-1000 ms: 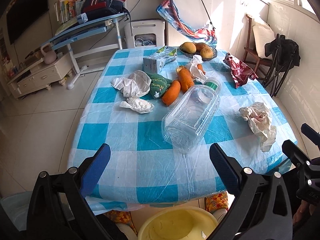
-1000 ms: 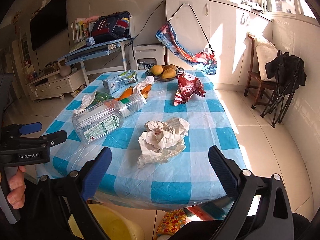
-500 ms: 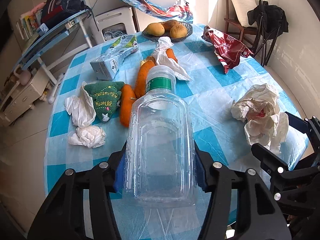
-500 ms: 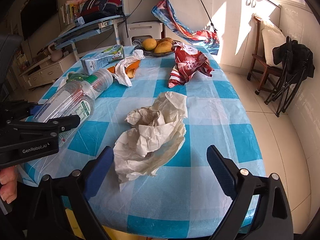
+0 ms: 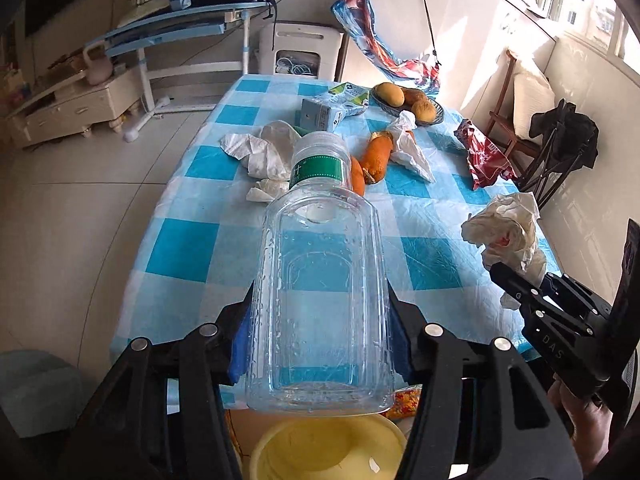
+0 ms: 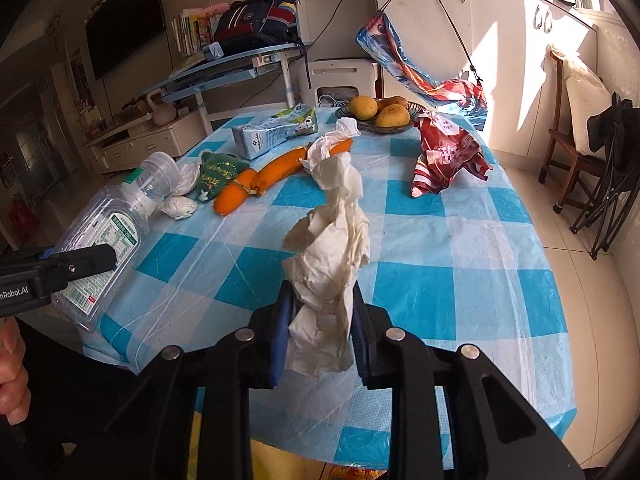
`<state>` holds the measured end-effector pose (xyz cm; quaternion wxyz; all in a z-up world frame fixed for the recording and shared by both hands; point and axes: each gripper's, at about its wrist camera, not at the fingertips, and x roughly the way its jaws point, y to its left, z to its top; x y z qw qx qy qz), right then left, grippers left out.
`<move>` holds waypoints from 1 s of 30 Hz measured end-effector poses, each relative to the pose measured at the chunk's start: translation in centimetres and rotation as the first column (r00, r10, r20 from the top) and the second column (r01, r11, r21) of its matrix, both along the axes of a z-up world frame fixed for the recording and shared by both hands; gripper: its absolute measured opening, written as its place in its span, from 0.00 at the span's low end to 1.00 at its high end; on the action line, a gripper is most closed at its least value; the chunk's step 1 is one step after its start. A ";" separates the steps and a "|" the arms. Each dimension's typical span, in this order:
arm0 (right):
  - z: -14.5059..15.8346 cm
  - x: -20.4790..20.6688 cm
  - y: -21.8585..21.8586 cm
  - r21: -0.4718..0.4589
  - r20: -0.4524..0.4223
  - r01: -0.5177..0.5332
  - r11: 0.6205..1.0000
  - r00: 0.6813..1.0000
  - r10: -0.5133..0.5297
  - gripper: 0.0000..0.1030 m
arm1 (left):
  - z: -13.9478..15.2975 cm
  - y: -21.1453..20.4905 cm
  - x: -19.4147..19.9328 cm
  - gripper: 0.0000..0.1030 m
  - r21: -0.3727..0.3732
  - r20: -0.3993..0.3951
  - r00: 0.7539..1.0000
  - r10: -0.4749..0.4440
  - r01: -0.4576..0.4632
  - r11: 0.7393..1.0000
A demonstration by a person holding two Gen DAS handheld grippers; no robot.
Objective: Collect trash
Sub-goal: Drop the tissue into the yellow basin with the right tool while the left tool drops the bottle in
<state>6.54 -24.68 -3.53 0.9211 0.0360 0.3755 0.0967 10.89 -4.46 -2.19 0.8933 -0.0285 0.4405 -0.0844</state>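
Note:
My left gripper (image 5: 320,336) is shut on a clear plastic bottle (image 5: 320,280) with a green-banded cap, held above the table's near edge; the bottle also shows in the right wrist view (image 6: 108,232). A yellow bin (image 5: 328,448) sits below it. My right gripper (image 6: 320,332) is shut on a crumpled paper wad (image 6: 332,256), lifted over the checked tablecloth (image 6: 460,280); the wad also shows in the left wrist view (image 5: 508,232). More trash lies farther on: white tissues (image 5: 260,148), a milk carton (image 6: 276,132), a red snack bag (image 6: 448,156).
Carrots (image 6: 272,176), a green plush (image 6: 218,172) and a fruit bowl (image 6: 380,114) sit on the table. A folding chair (image 6: 608,184) stands right, a blue desk (image 6: 232,68) behind. A grey bin (image 5: 36,392) is on the floor at left.
Both grippers have closed: the left on the bottle, the right on the paper wad. Both objects are lifted off the table and drawn back toward the near edge.

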 end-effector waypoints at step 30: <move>-6.4 -12.7 14.2 -0.147 -0.323 -0.598 0.788 0.782 0.533 0.62 | 0.1 7.4 -8.3 0.51 -0.042 0.003 0.992 0.123 -0.123 0.992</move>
